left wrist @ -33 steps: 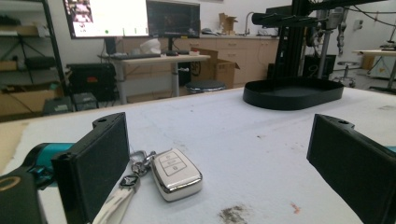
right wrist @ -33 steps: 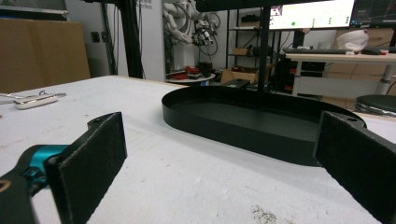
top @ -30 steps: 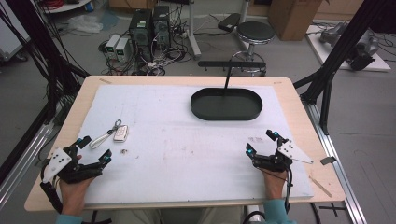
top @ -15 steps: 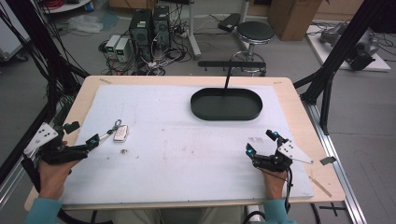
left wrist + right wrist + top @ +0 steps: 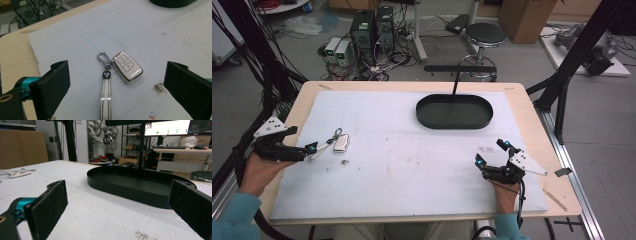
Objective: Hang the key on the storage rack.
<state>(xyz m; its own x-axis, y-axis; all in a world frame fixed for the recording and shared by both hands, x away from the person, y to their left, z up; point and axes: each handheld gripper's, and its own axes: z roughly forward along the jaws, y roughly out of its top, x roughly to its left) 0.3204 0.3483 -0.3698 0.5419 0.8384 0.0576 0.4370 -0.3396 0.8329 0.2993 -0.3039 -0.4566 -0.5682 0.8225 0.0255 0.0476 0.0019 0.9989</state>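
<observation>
car key fob (image 5: 127, 66) with its white strap (image 5: 105, 100) and small silver clasp (image 5: 101, 56) lies flat on the white mat (image 5: 412, 165), towards the mat's left side, well apart from the black oval tray (image 5: 454, 111) at the far right-centre of the table; in the right gripper view the fob (image 5: 19, 173) shows far off at the left, resting on the mat, with the tray (image 5: 130, 185) just ahead

left gripper (image 5: 312, 149) is at the strap end of the key set, pointing along the mat towards it; in the left gripper view its jaws stand wide apart with nothing between the pads, and the strap runs up the middle of the gap towards the fob. whether a jaw tip touches the strap i cannot tell from the high view

right gripper (image 5: 490, 152) rests low near the front right of the mat, jaws also spread wide and holding nothing, aimed at the tray

judging from this, the work looks to be at its very start: the approach to the key set is about made, but nothing is grasped, lifted or moved. if the fob is meant for the tray, as seems likely, what is left is closing on the strap or fob, lifting it, carrying it across the mat and setting it inside the tray, which holds nothing that i can see
</observation>
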